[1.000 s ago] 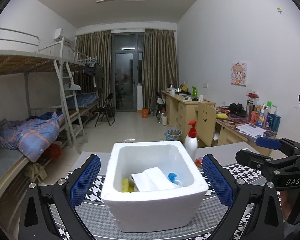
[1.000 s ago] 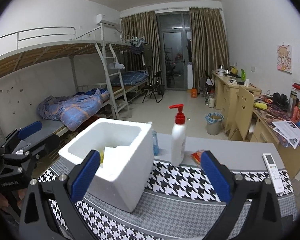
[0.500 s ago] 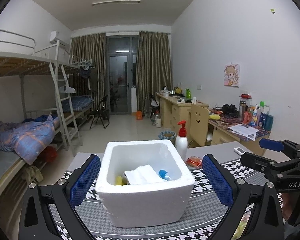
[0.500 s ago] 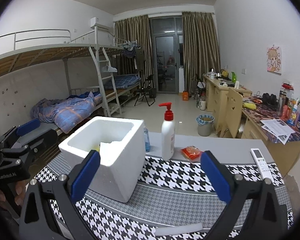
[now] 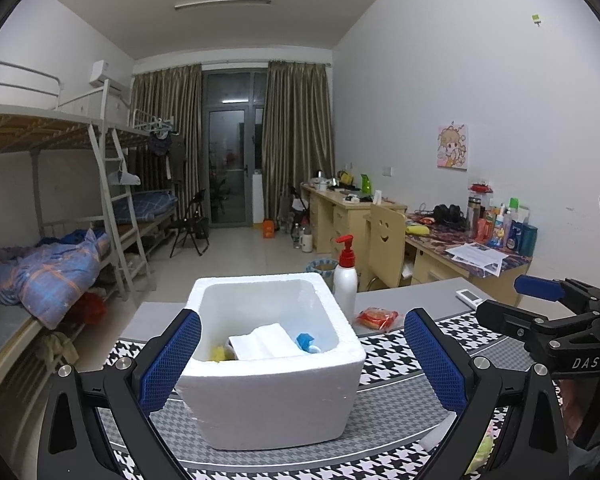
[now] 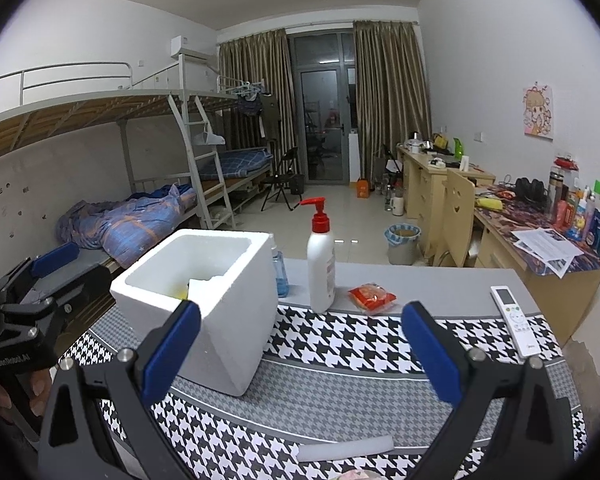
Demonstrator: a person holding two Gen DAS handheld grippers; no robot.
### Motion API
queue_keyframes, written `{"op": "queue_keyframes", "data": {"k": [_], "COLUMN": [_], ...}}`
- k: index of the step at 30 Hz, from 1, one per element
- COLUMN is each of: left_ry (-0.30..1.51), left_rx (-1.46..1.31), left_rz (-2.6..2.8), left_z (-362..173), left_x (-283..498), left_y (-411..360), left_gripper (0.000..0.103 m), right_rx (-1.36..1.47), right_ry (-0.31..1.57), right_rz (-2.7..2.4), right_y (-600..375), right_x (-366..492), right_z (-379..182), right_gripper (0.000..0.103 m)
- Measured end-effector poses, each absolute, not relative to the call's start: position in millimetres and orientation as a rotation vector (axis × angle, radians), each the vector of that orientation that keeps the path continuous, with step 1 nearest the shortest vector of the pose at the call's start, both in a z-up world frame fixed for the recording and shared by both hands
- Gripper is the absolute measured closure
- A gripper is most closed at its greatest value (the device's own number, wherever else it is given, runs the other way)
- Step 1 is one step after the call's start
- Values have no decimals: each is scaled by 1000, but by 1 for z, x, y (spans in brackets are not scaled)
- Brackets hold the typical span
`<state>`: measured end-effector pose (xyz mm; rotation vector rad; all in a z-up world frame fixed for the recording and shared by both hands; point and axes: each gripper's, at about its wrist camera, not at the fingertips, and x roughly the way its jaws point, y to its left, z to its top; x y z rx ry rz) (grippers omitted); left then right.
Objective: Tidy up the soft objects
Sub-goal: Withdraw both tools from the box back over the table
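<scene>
Both tongs have drawn back from the foam box (image 5: pixel 274 364) since a moment ago, so a white foam tube (image 6: pixel 345 449) near the bench's front edge now shows. The left tongs (image 5: pixel 302 358) hover level above the houndstooth cloth (image 6: pixel 340 344), fingers spread wide, straddling the box without touching it and holding nothing. The right tongs (image 6: pixel 300 354) hang level to the right of the box, also wide apart and empty. Inside the box lie a white folded cloth (image 5: pixel 266 344), something yellow (image 5: pixel 219 354) and something blue (image 5: pixel 306 340). Behind the box, toward the bench's far edge, stand a pump bottle (image 6: pixel 321 264) and a red packet (image 6: pixel 372 294); a remote (image 6: pixel 514 320) lies by the right edge.
</scene>
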<state>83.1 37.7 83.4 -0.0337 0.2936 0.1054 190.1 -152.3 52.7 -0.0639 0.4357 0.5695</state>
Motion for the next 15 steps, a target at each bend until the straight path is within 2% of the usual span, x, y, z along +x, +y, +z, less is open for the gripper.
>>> {"op": "queue_keyframes", "data": {"k": [15], "left_ry": [328], "left_rx": [-31], "left_rz": [44], "left_z": [69], "left_x": [90], "left_y": [20], "left_gripper": [1], "right_rx": [-52], "right_ry": [454], "right_rz": [510], "right_y": [-175], "right_x": [187], "right_z": [43], "right_gripper": [1]}}
